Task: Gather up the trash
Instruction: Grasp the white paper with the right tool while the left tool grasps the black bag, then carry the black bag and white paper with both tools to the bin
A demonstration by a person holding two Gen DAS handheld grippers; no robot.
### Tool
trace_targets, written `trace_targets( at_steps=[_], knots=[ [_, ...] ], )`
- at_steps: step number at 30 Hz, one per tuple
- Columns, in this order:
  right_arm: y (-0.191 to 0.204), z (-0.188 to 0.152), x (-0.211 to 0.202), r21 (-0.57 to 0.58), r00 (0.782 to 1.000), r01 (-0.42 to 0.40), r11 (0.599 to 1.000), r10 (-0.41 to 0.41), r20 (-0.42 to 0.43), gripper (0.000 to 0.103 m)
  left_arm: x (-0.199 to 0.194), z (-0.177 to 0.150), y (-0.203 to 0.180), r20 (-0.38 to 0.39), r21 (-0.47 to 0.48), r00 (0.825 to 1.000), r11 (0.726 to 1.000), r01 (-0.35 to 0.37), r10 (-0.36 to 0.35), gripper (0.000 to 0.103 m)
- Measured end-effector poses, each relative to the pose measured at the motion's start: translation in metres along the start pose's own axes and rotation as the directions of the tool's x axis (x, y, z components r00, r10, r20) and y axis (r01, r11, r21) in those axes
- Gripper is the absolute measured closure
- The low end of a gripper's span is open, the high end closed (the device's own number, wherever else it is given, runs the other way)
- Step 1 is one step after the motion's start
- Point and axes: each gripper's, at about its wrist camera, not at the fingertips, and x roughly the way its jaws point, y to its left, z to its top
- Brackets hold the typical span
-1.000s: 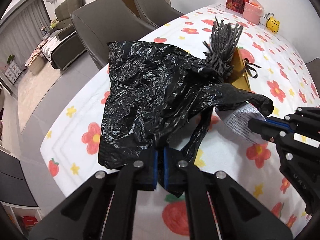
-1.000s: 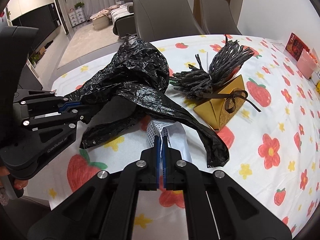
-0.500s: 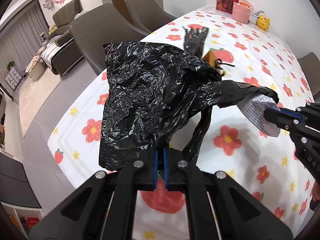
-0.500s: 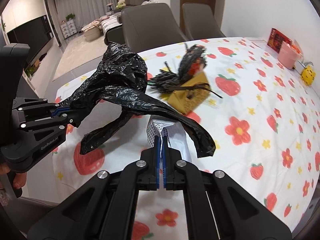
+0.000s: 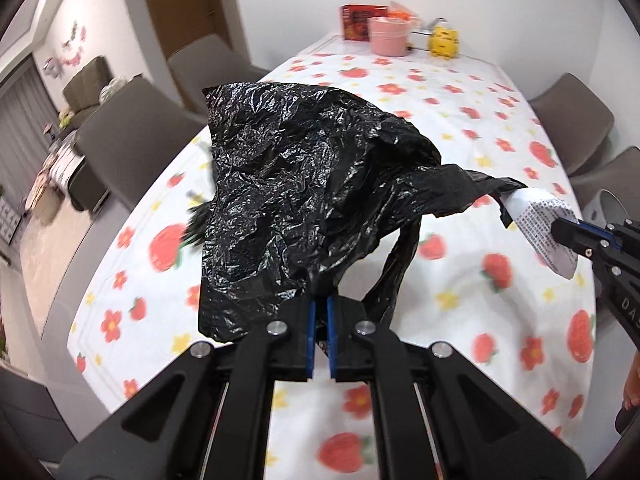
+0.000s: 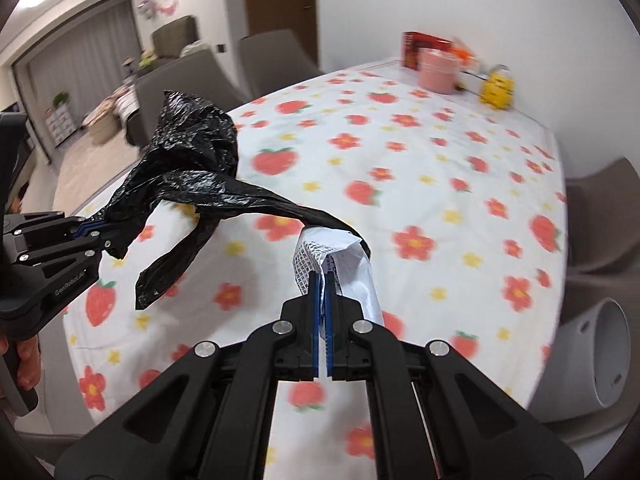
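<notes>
A crumpled black trash bag hangs in the air over the flowered tablecloth, stretched between both grippers. My left gripper is shut on the bag's near edge. It shows at the left edge of the right wrist view with the bag rising from it. My right gripper is shut on a white printed paper wrapper. One black strip of the bag runs to that wrapper, and I cannot tell whether the strip is pinched too. In the left wrist view the right gripper holds the wrapper at the right.
A white bin lies on its side off the table's right edge. At the far end stand a pink cup, a yellow toy and a red box. Grey chairs line both sides.
Both grippers have risen and travelled toward the table's far end, carrying the bag and wrapper. The gold box and dark tassel have dropped out of sight behind.
</notes>
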Motion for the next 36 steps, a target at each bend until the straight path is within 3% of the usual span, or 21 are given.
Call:
trace_targets(
  at_steps=[9,15,22,27,36],
  knots=[
    [-0.137,-0.044,-0.059,0.200,0.982,0.181,0.963,-0.188,0.015,0.102,-0.008,0.024,-0.140,0.019,0.167,0.991,0.978,0.127,-0.132,0.098],
    [-0.223,-0.084,-0.104,0.323,0.949,0.297,0.899,-0.315,0.006,0.102,-0.008,0.033,-0.242,0.011,0.288,0.973,0.933,0.217,-0.230,0.098],
    [-0.300,-0.125,-0.144,0.432,0.904,0.395,0.810,-0.428,-0.025,0.102,-0.009,0.048,-0.345,-0.016,0.390,0.939,0.862,0.324,-0.345,0.098],
    [-0.347,-0.142,-0.152,0.484,0.884,0.429,0.763,-0.465,-0.051,0.102,-0.008,0.058,-0.406,-0.021,0.451,0.920,0.818,0.358,-0.391,0.098],
    [-0.407,-0.140,-0.119,0.542,0.887,0.416,0.730,-0.456,-0.066,0.102,0.020,0.075,-0.476,-0.048,0.519,0.914,0.772,0.367,-0.403,0.098]
  ],
)
